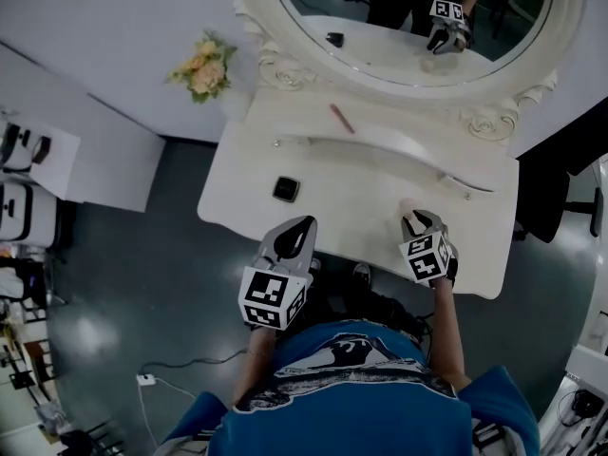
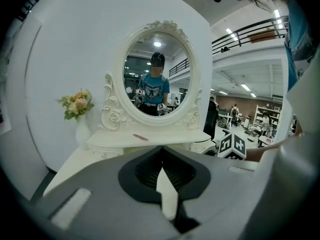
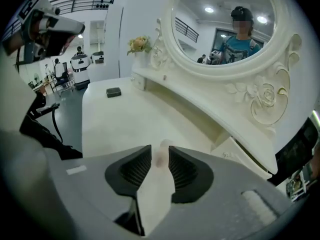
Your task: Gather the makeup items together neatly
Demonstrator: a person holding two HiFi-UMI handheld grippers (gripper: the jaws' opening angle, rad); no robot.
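Observation:
On the white dressing table (image 1: 356,193) a small black compact (image 1: 286,189) (image 3: 114,92) lies at the left. A thin pink pencil (image 1: 342,118) (image 2: 140,137) rests on the raised shelf under the mirror. A small pale pink, rounded item (image 1: 407,205) (image 3: 162,145) sits on the tabletop near the front right. My right gripper (image 1: 415,218) (image 3: 160,157) stands open around it, the ribbed pads beside it and not squeezing it. My left gripper (image 1: 302,228) (image 2: 161,150) hovers at the table's front edge, shut and empty, below the compact.
An oval mirror (image 1: 408,17) in a carved white frame rises behind the shelf. A vase of pale flowers (image 1: 204,67) (image 2: 76,103) stands left of it. Dark floor lies left and in front, with a cable and plug (image 1: 145,379).

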